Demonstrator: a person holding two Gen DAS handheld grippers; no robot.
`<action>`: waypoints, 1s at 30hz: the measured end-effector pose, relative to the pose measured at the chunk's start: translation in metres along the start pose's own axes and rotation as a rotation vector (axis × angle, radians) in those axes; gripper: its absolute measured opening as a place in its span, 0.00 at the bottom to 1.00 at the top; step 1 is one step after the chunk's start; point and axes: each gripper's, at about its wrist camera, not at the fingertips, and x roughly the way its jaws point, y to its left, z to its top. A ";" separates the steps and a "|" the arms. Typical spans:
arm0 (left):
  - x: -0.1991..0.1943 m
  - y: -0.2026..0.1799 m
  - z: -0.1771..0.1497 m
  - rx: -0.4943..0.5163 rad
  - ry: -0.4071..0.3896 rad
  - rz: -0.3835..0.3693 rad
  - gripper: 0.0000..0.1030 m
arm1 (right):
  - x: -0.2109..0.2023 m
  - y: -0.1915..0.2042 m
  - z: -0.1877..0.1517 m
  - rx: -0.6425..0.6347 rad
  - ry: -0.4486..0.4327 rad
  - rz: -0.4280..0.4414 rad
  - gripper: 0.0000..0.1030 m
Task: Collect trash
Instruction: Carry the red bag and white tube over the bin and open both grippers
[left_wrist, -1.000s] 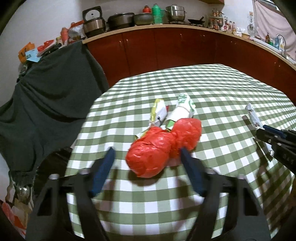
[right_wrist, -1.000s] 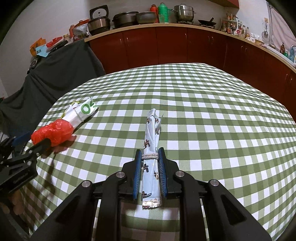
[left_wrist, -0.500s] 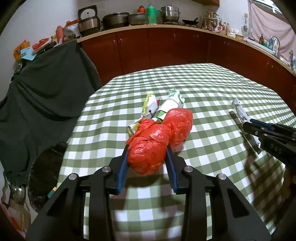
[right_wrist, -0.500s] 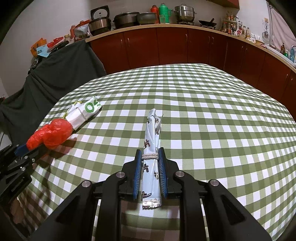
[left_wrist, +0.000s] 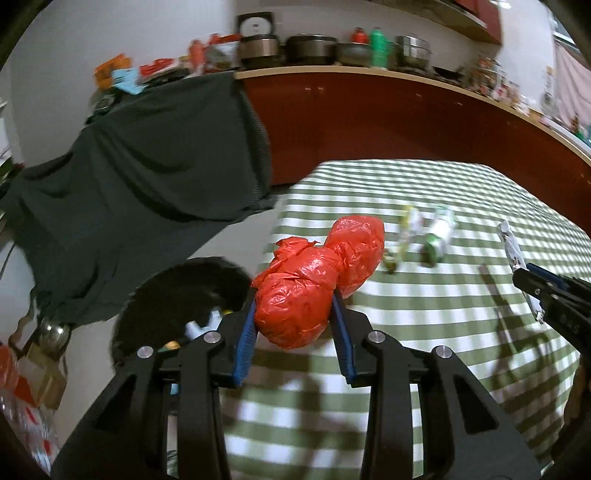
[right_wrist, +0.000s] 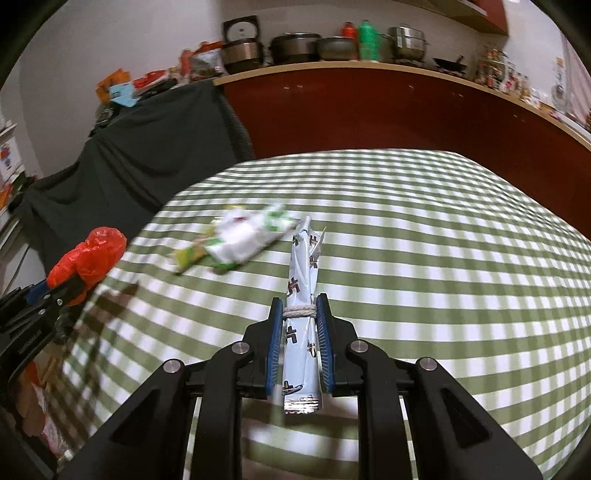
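My left gripper (left_wrist: 293, 314) is clamped on the red plastic bag bundle (left_wrist: 317, 280); the blue pads press into both flanks of its lower lobe. The bundle sits centre frame in the left wrist view, clear of the checked tablecloth (left_wrist: 424, 332), with its upper lobe projecting past the fingertips. My right gripper (right_wrist: 300, 328) is clamped on the rolled pale-blue wrapper (right_wrist: 303, 295), gripped just below its string tie, at lower centre of the right wrist view.

Step in hand, as I judge it: carry both items to the black bin (left_wrist: 177, 295), visible at lower left of the left wrist view just beyond the table edge, with some trash already inside.

Procedure:
1. Maintain clamp pressure; crumpled film is slippery and may compress further.
2. Position the bundle fully over the bin mouth before releasing, since the projecting lobe could catch the rim.
3. Bring the right gripper in after the left, to avoid the two tools colliding over the opening.
4. Two items remain on the cloth: the white-and-green wrapper (right_wrist: 255, 234) and the yellow-green packet (right_wrist: 192, 254), upper centre-left of the right wrist view. Return for these.

Change from the earlier frames: a second ago the left jaws stood wide on either side of the bundle as it lay on the cloth touching the two wrappers; they then closed on it, and it is now lifted and carried toward frame left, with the bin newly in view. The right gripper's hold on the roll is unchanged, but it too has shifted left.
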 end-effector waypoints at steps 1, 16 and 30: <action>-0.002 0.007 -0.001 -0.011 0.001 0.013 0.35 | 0.000 0.010 0.001 -0.012 -0.003 0.014 0.19; -0.009 0.115 -0.021 -0.168 0.024 0.193 0.35 | 0.019 0.143 0.013 -0.170 -0.005 0.198 0.19; 0.014 0.166 -0.032 -0.254 0.051 0.272 0.35 | 0.043 0.214 0.019 -0.250 0.030 0.270 0.19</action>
